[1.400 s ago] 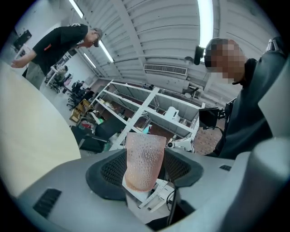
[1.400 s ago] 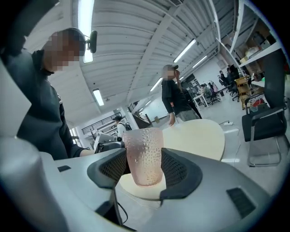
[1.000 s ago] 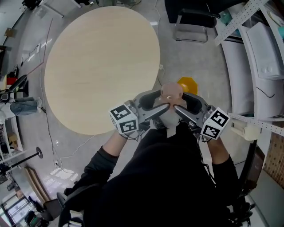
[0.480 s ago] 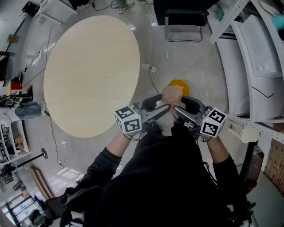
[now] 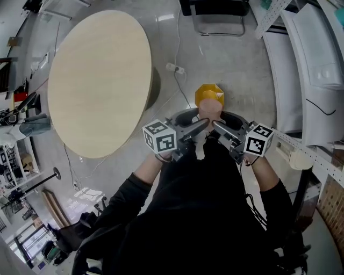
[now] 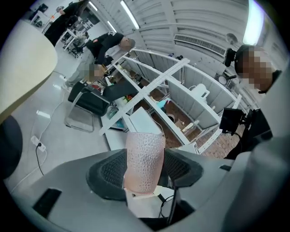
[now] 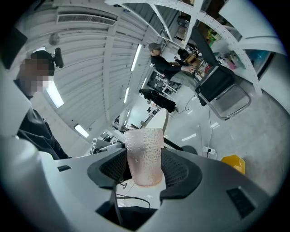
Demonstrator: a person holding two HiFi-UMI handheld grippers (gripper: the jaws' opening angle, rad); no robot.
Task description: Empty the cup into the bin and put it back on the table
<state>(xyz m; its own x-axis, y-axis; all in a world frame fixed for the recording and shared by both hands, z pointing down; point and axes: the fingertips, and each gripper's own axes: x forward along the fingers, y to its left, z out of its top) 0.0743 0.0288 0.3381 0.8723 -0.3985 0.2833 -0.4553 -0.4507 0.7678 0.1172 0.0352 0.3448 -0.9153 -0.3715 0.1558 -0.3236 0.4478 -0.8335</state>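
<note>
Grey floor (image 5: 236, 80) fills most of the head view, with a round wooden table (image 5: 97, 80) at the upper left and white shelving (image 5: 312, 64) along the right side.

Position of the cup:
- The pink dimpled cup (image 6: 144, 158) is clamped between both grippers at once, in front of the person's body
- The left gripper (image 5: 194, 128) closes on it from the left; its two ribbed jaws press against opposite sides of the cup wall
- The right gripper (image 5: 219, 128) closes on it from the right in the same manner, jaws tight on the cup
- In both gripper views the cup stands out well past the jaw tips
- In the head view the cup overlaps the near edge of the yellow bin (image 5: 209, 95), which stands on the floor

Edges and open room:
- The nearest table edge lies well apart, to the left of the grippers
- Bare floor separates the bin from the shelving on the right
- A power strip (image 5: 172, 68) with its cable lies on the floor between the table and the bin
- A chair (image 5: 215, 16) stands beyond the bin, at the top of the head view
</note>
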